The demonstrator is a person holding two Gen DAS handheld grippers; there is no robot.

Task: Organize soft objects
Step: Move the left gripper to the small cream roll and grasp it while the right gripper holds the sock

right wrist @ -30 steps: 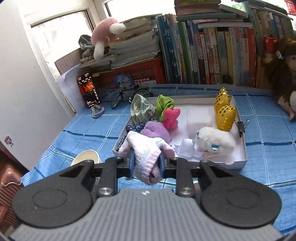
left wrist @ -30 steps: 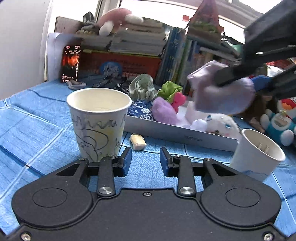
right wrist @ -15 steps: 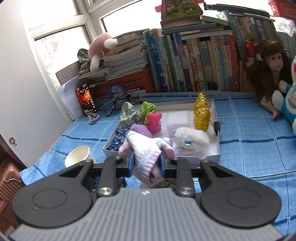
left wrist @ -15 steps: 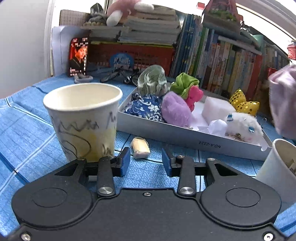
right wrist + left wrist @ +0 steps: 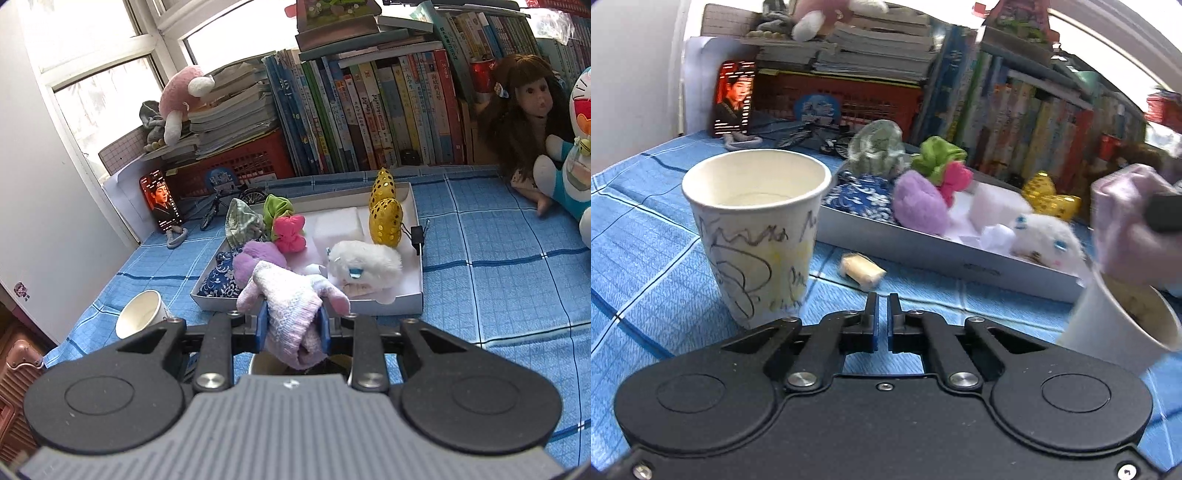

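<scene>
My right gripper (image 5: 291,326) is shut on a pink-and-white knitted glove (image 5: 291,295). In the left wrist view that glove (image 5: 1123,221) hangs just over the mouth of a plain white paper cup (image 5: 1108,321), and the right wrist view shows the cup's rim (image 5: 266,365) right under the fingers. My left gripper (image 5: 882,317) hovers low over the blue cloth; its jaws are closing, almost together, with nothing between them. A scribbled paper cup (image 5: 757,229) stands to its left. Behind, a shallow white box (image 5: 406,295) holds several soft toys, among them a purple plush (image 5: 919,206) and a white plush (image 5: 365,262).
A small yellow wrapped piece (image 5: 862,269) lies on the cloth in front of the box. Books (image 5: 369,110), a red crate (image 5: 251,162) and a lit phone (image 5: 160,201) line the back. A doll (image 5: 524,110) and a blue plush (image 5: 572,155) sit at the right.
The left gripper's jaws have closed from a finger-wide gap to almost touching. The right gripper has carried the glove rightward and down over the plain cup.
</scene>
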